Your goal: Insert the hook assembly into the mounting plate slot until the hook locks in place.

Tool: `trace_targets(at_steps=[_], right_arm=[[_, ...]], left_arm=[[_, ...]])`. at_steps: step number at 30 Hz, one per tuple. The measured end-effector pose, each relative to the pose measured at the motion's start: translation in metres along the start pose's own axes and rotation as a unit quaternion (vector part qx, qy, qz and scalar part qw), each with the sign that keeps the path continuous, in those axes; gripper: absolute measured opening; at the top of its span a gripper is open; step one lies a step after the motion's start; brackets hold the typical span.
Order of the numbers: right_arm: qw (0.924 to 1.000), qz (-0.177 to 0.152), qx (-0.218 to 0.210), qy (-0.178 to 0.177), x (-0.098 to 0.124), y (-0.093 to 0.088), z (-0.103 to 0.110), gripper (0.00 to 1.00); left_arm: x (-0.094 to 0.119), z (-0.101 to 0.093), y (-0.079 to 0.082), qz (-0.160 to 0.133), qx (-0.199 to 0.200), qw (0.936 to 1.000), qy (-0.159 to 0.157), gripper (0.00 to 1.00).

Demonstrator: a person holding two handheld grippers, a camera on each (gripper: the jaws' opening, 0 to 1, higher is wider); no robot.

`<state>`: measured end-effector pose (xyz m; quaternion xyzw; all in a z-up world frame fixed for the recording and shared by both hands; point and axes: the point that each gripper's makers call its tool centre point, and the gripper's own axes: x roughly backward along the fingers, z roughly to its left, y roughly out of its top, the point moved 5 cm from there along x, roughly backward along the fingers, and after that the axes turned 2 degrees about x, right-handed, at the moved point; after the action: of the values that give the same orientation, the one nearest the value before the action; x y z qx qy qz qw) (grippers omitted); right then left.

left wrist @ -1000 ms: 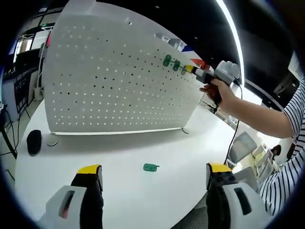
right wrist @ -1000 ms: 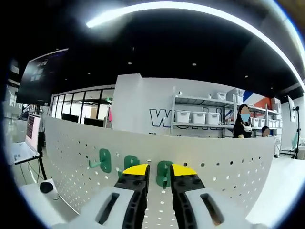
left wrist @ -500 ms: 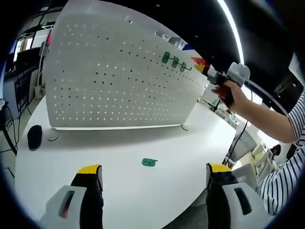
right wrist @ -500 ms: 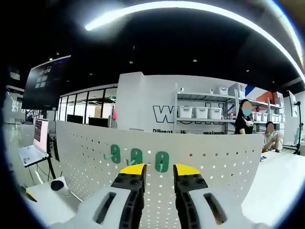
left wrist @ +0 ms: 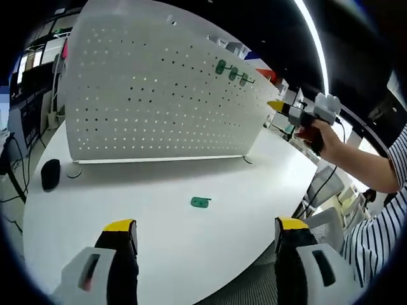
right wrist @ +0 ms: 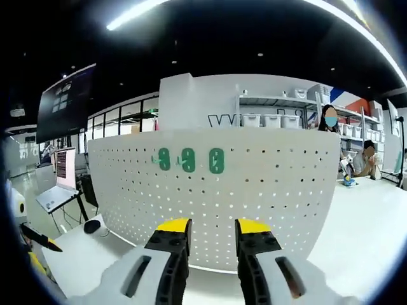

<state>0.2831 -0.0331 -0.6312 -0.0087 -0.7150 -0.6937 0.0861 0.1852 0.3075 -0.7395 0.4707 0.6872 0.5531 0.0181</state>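
A white pegboard [left wrist: 159,95] stands upright on the round white table [left wrist: 159,241]. Three green hooks [left wrist: 232,72] hang in a row near its top right corner; in the right gripper view the same hooks [right wrist: 188,159] sit side by side on the pegboard [right wrist: 273,190]. One more green hook [left wrist: 200,202] lies flat on the table in front of the board. My left gripper [left wrist: 205,227] hovers low over the near table, jaws wide open and empty. A person's hand holds my right gripper [left wrist: 280,107] off the board's right end. My right gripper [right wrist: 213,226] faces the hooks from a distance, jaws slightly open, nothing between them.
A black mouse [left wrist: 49,173] lies on the table left of the pegboard. The table's curved edge [left wrist: 254,264] runs close by on the near right. A laptop [right wrist: 57,190] stands at the left, shelves with bins [right wrist: 267,121] and seated people behind the board.
My right gripper has drawn back from the pegboard and its jaws have parted a little; the third green hook stays on the board. The left gripper has barely moved.
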Motion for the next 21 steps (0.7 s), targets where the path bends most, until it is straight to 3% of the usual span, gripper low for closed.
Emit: trace_targets(at_steps=[8,13,21], right_arm=[[0.9976,0.06,0.007,0.034,0.02,-0.033,0.01,0.24],[0.9952,0.085,0.007,0.048,0.031,-0.049,0.014,0.26],[0.9832,0.161,-0.006,0.086,0.059,-0.093,0.03,0.28]], left_arm=[[0.006,0.002,-0.006,0.006,-0.005,0.9999,0.008,0.91],[0.007,0.003,-0.016,0.026,-0.006,0.9996,0.011,0.92],[0.007,0.003,-0.022,0.037,-0.001,0.9993,0.009,0.93]])
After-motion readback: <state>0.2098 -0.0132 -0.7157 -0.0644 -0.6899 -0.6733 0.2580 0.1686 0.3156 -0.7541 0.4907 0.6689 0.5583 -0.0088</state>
